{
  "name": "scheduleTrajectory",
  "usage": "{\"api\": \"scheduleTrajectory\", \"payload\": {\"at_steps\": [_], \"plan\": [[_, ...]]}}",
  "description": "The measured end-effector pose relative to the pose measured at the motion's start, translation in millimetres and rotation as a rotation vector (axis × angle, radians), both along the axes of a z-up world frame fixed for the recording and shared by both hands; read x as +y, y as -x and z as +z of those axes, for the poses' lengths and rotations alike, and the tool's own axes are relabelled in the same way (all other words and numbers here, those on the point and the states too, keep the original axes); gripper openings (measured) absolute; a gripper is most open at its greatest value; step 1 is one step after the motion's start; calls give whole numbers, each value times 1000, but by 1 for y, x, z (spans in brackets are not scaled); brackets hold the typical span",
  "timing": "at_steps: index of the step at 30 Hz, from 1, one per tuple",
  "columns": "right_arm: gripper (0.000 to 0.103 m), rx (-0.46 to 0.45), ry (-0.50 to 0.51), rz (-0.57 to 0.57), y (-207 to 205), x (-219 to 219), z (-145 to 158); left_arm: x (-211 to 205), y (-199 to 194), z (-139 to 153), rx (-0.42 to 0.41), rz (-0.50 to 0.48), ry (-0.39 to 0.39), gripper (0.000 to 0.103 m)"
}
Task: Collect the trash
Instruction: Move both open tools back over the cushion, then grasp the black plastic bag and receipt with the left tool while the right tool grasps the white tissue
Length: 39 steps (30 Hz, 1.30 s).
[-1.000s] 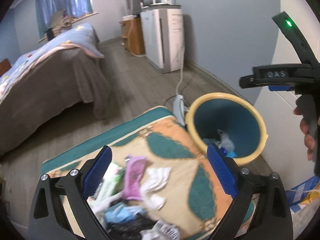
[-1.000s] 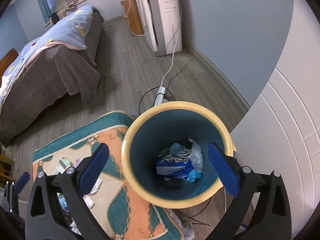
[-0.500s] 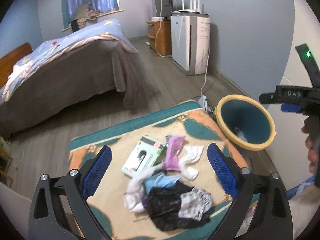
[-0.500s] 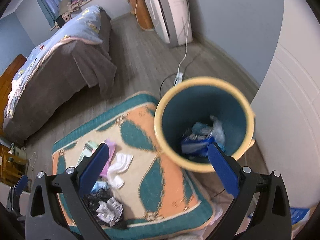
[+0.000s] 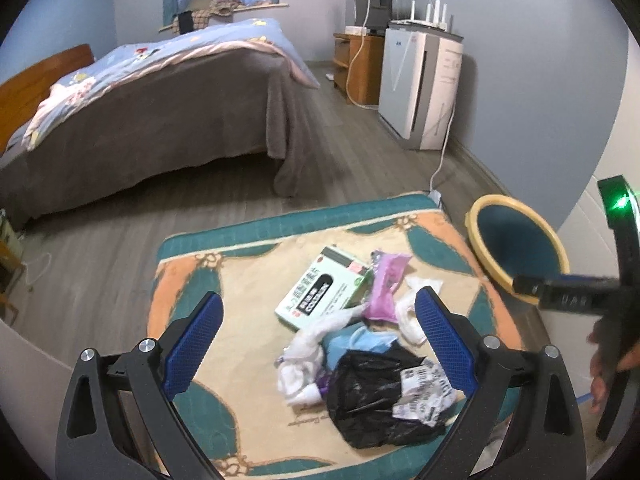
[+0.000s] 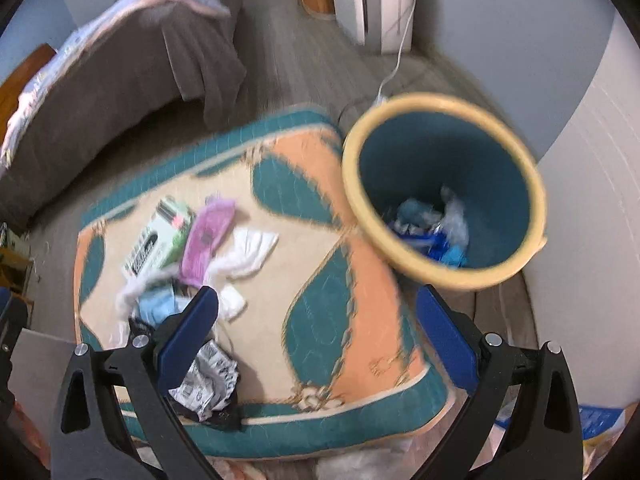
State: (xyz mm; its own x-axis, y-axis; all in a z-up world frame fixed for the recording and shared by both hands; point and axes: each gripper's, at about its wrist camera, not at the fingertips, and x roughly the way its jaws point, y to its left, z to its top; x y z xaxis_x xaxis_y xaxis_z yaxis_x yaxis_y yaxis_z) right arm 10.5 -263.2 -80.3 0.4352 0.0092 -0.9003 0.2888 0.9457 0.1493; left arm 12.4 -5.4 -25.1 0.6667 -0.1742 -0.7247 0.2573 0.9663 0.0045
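Observation:
Trash lies heaped on a patterned cushion [image 5: 256, 280]: a green-white box [image 5: 320, 294], a pink wrapper [image 5: 386, 284], white tissues [image 5: 416, 308], a blue mask [image 5: 356, 340], a black bag [image 5: 372, 396] and crumpled printed paper [image 5: 424, 394]. My left gripper [image 5: 318, 344] hovers open above the near side of the heap, holding nothing. A yellow-rimmed teal bin [image 6: 444, 192] with trash inside stands to the right of the cushion [image 6: 352, 280]. My right gripper [image 6: 316, 336] is open and empty above the cushion's near right part; the box [image 6: 160, 236], wrapper [image 6: 208, 236] and printed paper [image 6: 208, 380] lie to its left.
A bed [image 5: 140, 100] with a grey cover fills the back left. A white air purifier [image 5: 420, 88] and a wooden cabinet [image 5: 356, 68] stand along the far wall, a cable [image 5: 440, 160] trailing to the floor. A hand [image 5: 608, 356] holds the right gripper's handle by the white wall.
Both grippers pulled back and away from the bin. The left view now takes in the whole trash heap; the right view has swung from over the bin toward the cushion.

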Motion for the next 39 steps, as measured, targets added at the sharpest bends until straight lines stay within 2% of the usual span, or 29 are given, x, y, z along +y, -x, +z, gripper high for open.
{"api": "scheduleTrajectory", "payload": {"at_steps": [3, 6, 14, 20, 22, 26, 28, 29, 32, 34, 39], "plan": [[97, 18, 7, 37, -5, 15, -9, 4, -3, -17, 44, -1, -17, 96], [97, 13, 12, 47, -13, 22, -9, 2, -4, -41, 121, -19, -19, 96], [97, 10, -12, 64, -21, 30, -9, -28, -3, -91, 216, -93, -154, 95], [97, 1, -30, 53, -21, 23, -7, -31, -12, -105, 289, -89, -101, 89], [97, -2, -47, 44, -21, 19, -7, -34, -13, -115, 327, -95, -109, 78], [97, -1, -74, 28, -22, 13, -7, -40, -13, -131, 372, -116, -162, 65], [97, 0, -80, 26, -22, 12, -7, -41, -13, -134, 384, -121, -178, 52], [97, 0, -81, 26, -23, 12, -7, -42, -13, -135, 387, -124, -180, 51], [97, -3, -78, 31, -24, 12, -7, -44, -11, -132, 366, -134, -200, 38], [97, -5, -78, 32, -24, 12, -7, -44, -11, -129, 368, -141, -186, 20], [97, -7, -79, 28, -25, 11, -7, -49, -8, -123, 346, -177, -203, 6]]}}
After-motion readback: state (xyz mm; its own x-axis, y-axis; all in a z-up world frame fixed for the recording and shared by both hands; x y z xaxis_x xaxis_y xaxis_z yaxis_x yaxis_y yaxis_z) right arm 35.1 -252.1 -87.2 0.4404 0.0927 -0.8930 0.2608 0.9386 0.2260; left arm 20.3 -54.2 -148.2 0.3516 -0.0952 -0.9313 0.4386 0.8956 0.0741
